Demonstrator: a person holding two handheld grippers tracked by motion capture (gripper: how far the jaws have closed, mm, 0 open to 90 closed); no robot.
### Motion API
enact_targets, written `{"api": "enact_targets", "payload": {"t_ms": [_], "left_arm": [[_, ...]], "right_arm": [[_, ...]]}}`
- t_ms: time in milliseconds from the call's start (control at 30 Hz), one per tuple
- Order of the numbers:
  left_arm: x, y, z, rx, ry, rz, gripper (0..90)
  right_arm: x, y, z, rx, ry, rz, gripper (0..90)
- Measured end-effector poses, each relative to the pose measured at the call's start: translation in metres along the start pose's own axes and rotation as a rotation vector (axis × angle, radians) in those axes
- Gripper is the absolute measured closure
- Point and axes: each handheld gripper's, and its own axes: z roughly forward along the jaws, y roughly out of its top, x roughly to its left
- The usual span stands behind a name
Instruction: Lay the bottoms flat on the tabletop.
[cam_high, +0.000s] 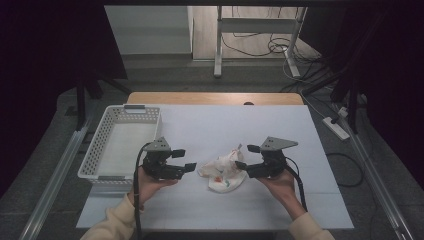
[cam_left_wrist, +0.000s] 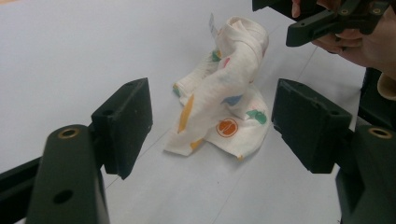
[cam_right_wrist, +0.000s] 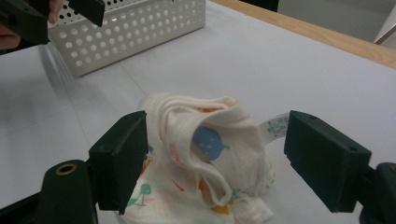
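Smooth white tabletop (cam_high: 300, 190) bears a crumpled soft printed cloth (cam_high: 222, 172); both grippers' jaws spread, empty.

This is a lab or test room set up for recording, not a home. Ahead of the two hand-held grippers, beyond the far edge of the white-covered table (cam_high: 280, 120) with its wooden rim, the floor is bare grey, and loose cables (cam_high: 270, 47) lie coiled around the metal legs of another bench (cam_high: 218, 45). To the right of the grippers a white power strip (cam_high: 336, 127) sits on the floor beside dark stand legs. Metal rails (cam_high: 55, 175) run along both sides of the table, and dark panels close in the space on either side.
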Motion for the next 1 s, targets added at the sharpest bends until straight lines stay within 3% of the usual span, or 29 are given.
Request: {"api": "enact_targets", "payload": {"t_ms": [567, 1000], "left_arm": [[0.001, -0.001, -0.002, -0.005, 0.007, -0.010, 28.7], [0.002, -0.002, -0.002, -0.001, 0.005, -0.013, 28.7]], "right_arm": [[-0.019, 0.019, 0.012, -0.016, -0.026, 0.038, 21.9], [-0.030, 0.035, 0.033, -0.007, -0.039, 0.035, 21.9]]}}
